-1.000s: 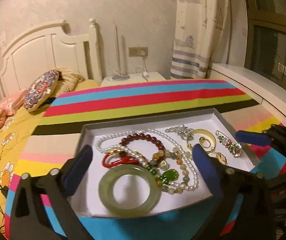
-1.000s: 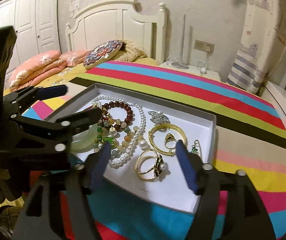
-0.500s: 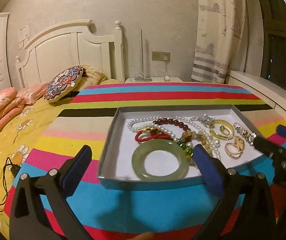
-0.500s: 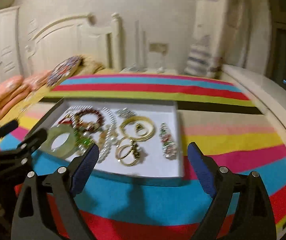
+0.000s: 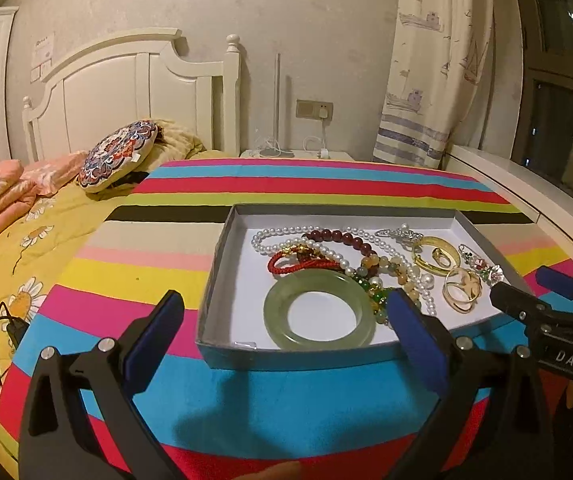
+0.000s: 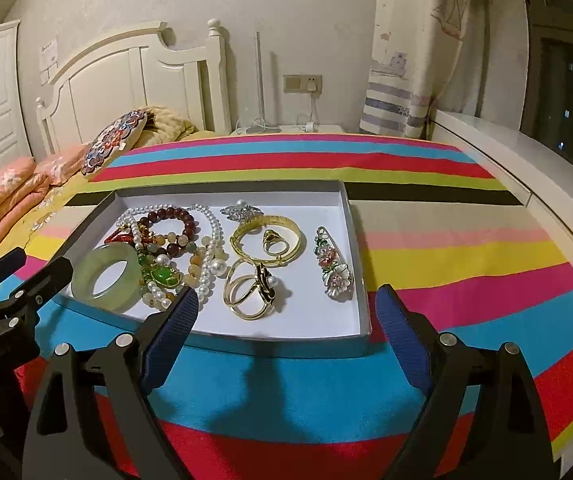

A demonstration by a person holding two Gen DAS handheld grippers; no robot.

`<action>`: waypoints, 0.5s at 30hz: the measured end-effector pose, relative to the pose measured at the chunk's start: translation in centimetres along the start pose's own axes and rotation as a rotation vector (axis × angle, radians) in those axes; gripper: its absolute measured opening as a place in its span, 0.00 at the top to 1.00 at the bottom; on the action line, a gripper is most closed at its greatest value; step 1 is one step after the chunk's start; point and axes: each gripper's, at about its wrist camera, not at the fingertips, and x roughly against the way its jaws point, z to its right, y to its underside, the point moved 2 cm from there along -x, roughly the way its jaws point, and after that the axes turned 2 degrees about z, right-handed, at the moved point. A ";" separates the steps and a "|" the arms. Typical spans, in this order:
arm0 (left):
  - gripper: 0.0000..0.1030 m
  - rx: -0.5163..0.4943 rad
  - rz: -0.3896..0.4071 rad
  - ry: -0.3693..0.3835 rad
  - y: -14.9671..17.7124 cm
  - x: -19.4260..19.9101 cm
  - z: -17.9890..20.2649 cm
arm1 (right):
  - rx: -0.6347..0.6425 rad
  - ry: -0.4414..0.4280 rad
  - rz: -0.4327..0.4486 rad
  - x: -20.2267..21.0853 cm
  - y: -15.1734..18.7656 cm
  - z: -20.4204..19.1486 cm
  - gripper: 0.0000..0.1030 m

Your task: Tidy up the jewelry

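Left wrist view: left gripper (image 5: 286, 332) jaws spread wide, empty, short of the grey tray (image 5: 222, 240). Jade bangle (image 5: 320, 316) lies at the tray's near edge, touching the pearl strand (image 5: 286, 234).

Right wrist view: right gripper (image 6: 286, 324) likewise agape, holding nothing; gold bangle (image 6: 266, 240) apparently encircles a ring.

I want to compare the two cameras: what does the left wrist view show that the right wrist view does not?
Only the left wrist view shows the black cable on the yellow bedding. Only the right wrist view shows the pearl on the black-and-gold ring clearly. Both show the tray holding the jade bangle, the gold bangle and the flower brooch, and both tongs, left and right, open and empty.
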 end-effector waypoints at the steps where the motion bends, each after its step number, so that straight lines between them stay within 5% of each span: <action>1: 0.02 -0.004 0.001 -0.001 0.0 0.0 0.1 | 0.003 0.001 0.002 0.0 0.0 -0.1 0.17; 15: 0.02 -0.027 0.004 -0.011 0.1 0.0 0.4 | -0.004 0.009 0.019 0.3 0.0 0.1 0.17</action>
